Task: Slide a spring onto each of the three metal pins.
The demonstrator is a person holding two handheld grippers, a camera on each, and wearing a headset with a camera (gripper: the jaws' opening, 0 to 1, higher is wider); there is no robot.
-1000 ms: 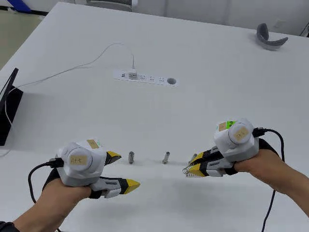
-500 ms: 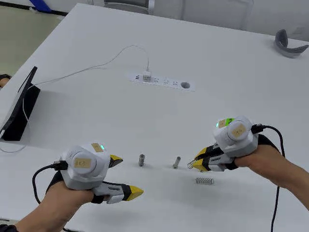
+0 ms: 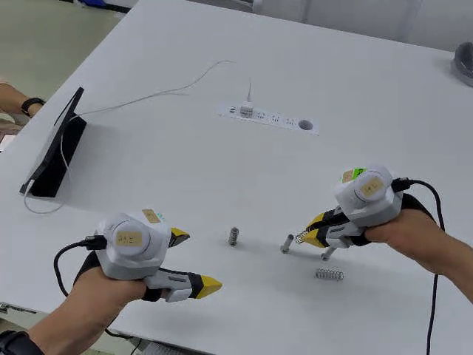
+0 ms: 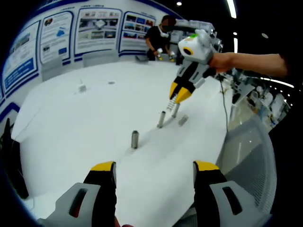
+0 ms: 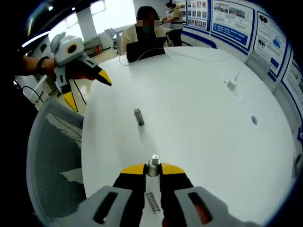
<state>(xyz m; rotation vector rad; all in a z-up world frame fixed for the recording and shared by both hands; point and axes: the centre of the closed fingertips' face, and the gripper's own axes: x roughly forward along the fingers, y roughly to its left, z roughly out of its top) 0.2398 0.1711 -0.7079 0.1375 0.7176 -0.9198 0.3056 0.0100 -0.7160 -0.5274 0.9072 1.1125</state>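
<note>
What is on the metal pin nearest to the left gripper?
A spring is slid over the pin, coils wrapping it. The pin's shaft under the coils is covered.

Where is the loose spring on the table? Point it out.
In the head view the loose spring lies flat on the table at right, beside the rightmost pin, near the right gripper.
</note>
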